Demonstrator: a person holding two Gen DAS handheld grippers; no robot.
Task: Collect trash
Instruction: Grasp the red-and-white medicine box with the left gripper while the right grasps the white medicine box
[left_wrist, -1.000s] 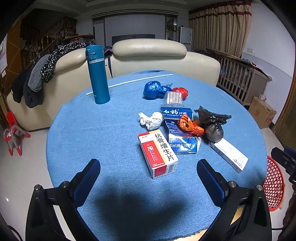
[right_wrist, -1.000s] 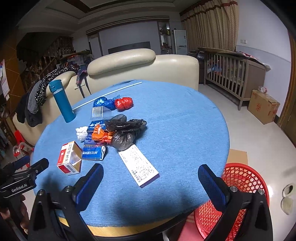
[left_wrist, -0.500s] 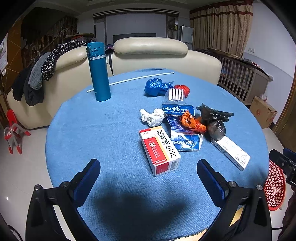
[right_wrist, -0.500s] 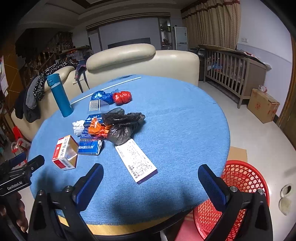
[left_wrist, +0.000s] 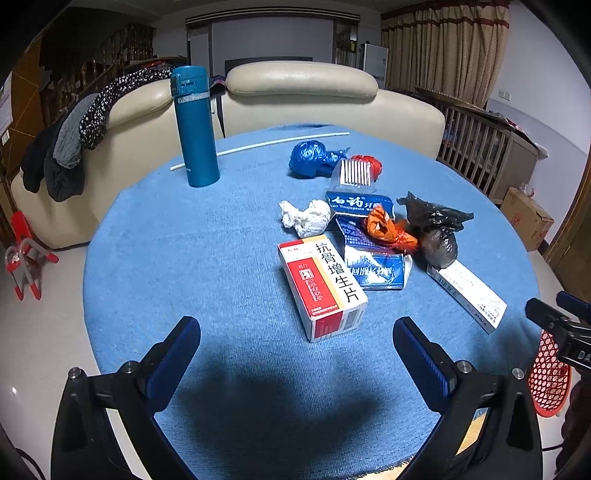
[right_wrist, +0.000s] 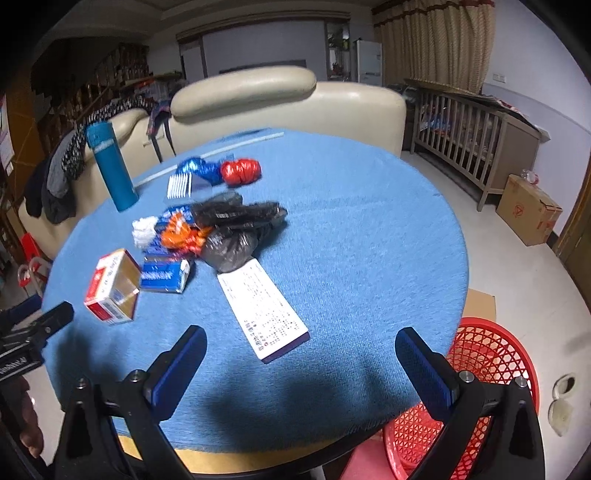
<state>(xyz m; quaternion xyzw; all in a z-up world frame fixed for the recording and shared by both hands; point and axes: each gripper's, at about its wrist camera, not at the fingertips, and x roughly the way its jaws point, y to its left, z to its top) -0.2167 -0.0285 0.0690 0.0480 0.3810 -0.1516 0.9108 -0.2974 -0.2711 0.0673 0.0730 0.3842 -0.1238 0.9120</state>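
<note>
Trash lies clustered on the round blue table (left_wrist: 192, 258): a red-and-white medicine box (left_wrist: 322, 286), a crumpled white tissue (left_wrist: 306, 218), a blue toothpaste box (left_wrist: 369, 258), an orange wrapper (left_wrist: 388, 229), a black bag (left_wrist: 436, 232), a long white box (left_wrist: 467, 293), plus blue (left_wrist: 310, 159) and red (left_wrist: 365, 164) bags farther back. My left gripper (left_wrist: 295, 334) hovers open just in front of the medicine box. My right gripper (right_wrist: 299, 343) is open near the end of the long white box (right_wrist: 260, 308). A red mesh basket (right_wrist: 476, 402) stands on the floor at the right.
A tall teal flask (left_wrist: 195, 127) stands upright at the back left, with a thin white rod (left_wrist: 258, 147) behind it. A cream sofa (left_wrist: 299, 96) draped with clothes rings the far side. A cardboard box (right_wrist: 528, 210) and a wooden crib (right_wrist: 469, 129) stand to the right.
Both grippers have moved forward toward the table; the medicine box and the long white box now sit nearer their open fingers. Nothing on the table has shifted.
</note>
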